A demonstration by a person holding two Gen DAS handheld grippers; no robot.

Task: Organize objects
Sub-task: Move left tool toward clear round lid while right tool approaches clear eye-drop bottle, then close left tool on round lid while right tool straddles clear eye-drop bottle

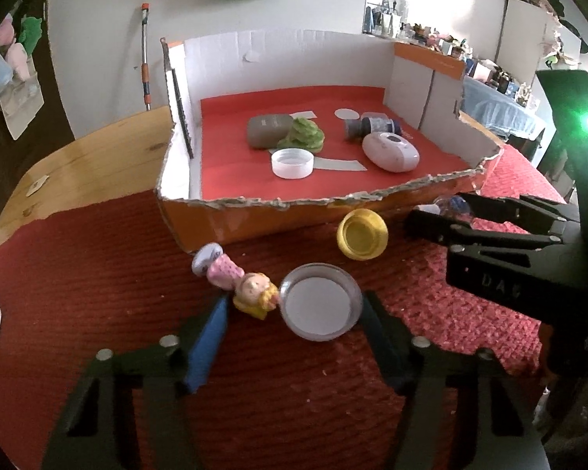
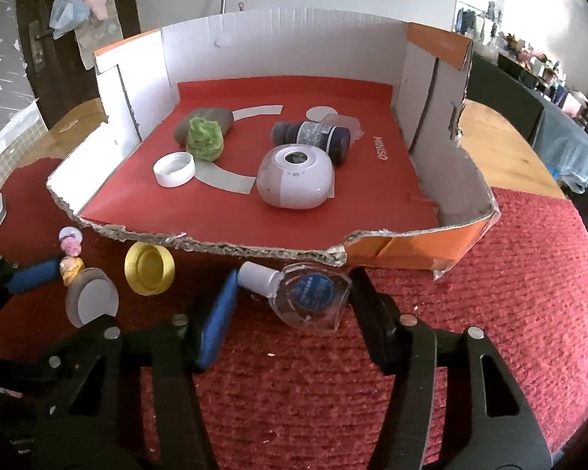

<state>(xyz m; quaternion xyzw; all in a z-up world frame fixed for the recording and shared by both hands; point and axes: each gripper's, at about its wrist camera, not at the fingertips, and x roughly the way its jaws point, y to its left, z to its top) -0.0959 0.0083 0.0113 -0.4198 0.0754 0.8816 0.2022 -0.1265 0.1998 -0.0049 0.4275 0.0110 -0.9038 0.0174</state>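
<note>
A cut-down cardboard box (image 1: 254, 219) (image 2: 411, 246) with a red floor stands on a red mat. My left gripper (image 1: 294, 309) is open around a clear round lid (image 1: 320, 307) (image 2: 92, 299), with a small doll figurine (image 1: 235, 278) (image 2: 71, 258) by its blue left finger (image 1: 209, 344). My right gripper (image 2: 294, 297) is open around a clear glass bottle with a blue label (image 2: 307, 293), which lies on its side against the box front. A yellow cap (image 1: 362, 235) (image 2: 149, 269) lies between the two grippers.
The box holds a grey stone (image 2: 204, 125), a green lump (image 2: 204, 139), a white cap (image 2: 174, 170), a dark bottle (image 2: 313, 137) and a white oval device (image 2: 294, 182). A wooden table (image 1: 90, 164) shows beyond the mat. The right gripper's body (image 1: 509, 250) sits at the left view's right side.
</note>
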